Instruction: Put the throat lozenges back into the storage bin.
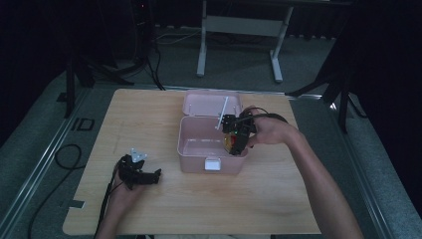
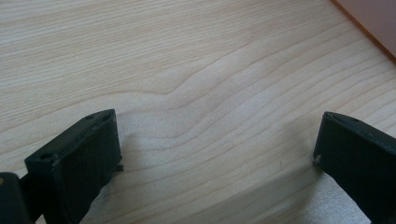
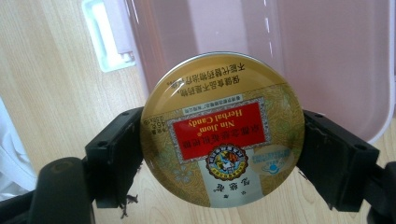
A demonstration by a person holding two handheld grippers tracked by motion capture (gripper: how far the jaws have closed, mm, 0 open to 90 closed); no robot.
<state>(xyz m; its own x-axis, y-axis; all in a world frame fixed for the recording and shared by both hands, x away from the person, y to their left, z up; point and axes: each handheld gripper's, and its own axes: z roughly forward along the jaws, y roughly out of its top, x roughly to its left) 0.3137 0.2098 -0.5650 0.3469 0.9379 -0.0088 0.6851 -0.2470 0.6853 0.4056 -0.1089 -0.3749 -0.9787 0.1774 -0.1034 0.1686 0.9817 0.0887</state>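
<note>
A round gold candy tin [image 3: 223, 130] with a red label is clamped between the two black jaws of my right gripper [image 3: 223, 154]. In the high view that gripper [image 1: 235, 143] hangs over the right front corner of an open pink box [image 1: 199, 142], with the tin [image 1: 229, 143] at the box's rim. My left gripper [image 1: 149, 177] rests low on the wooden table, left of the box. In the left gripper view its fingers [image 2: 79, 158] stand wide apart over bare wood, with nothing between them.
The pink box has its lid [image 1: 211, 103] folded back and a white latch [image 1: 212, 164] on the front wall. The wooden table [image 1: 149, 124] has free room on the left and along the front. A desk frame [image 1: 239, 30] stands on the floor beyond.
</note>
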